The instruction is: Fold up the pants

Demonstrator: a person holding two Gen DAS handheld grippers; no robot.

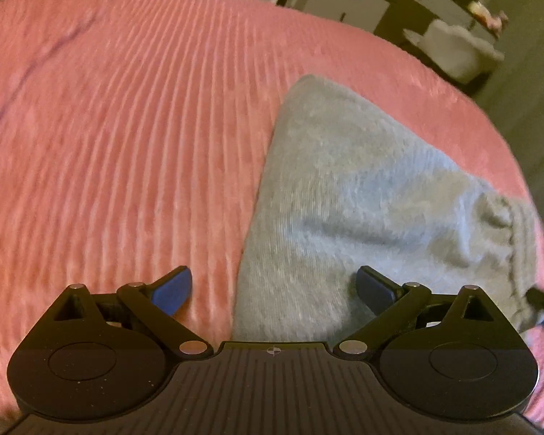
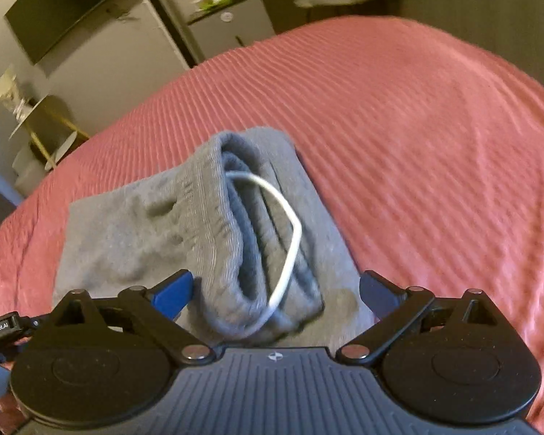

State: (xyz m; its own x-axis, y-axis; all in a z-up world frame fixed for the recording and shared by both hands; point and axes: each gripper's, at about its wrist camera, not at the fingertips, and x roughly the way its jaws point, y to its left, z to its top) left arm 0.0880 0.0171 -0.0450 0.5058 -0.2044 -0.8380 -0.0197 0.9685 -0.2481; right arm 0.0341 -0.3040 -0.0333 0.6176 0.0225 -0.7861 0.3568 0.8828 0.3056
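Note:
Grey sweatpants (image 1: pixel 348 195) lie folded into a compact stack on a pink ribbed bedspread (image 1: pixel 127 127). In the left wrist view my left gripper (image 1: pixel 273 290) stands open above the folded edge, its blue pads wide apart and gripping nothing. In the right wrist view the pants (image 2: pixel 127 239) show their ribbed waistband (image 2: pixel 214 232) and a white drawstring loop (image 2: pixel 286 239). My right gripper (image 2: pixel 275 291) is open, its jaws wide on either side of the waistband end, and the pads do not press on it.
The pink bedspread (image 2: pixel 435 145) spreads wide around the pants. Beyond the bed's far edge stand a white cabinet (image 2: pixel 232 29), a wall-mounted dark screen (image 2: pixel 65 11) and a small gold-legged side table (image 2: pixel 47 127). A white chair-like shape (image 1: pixel 457 50) sits past the bed.

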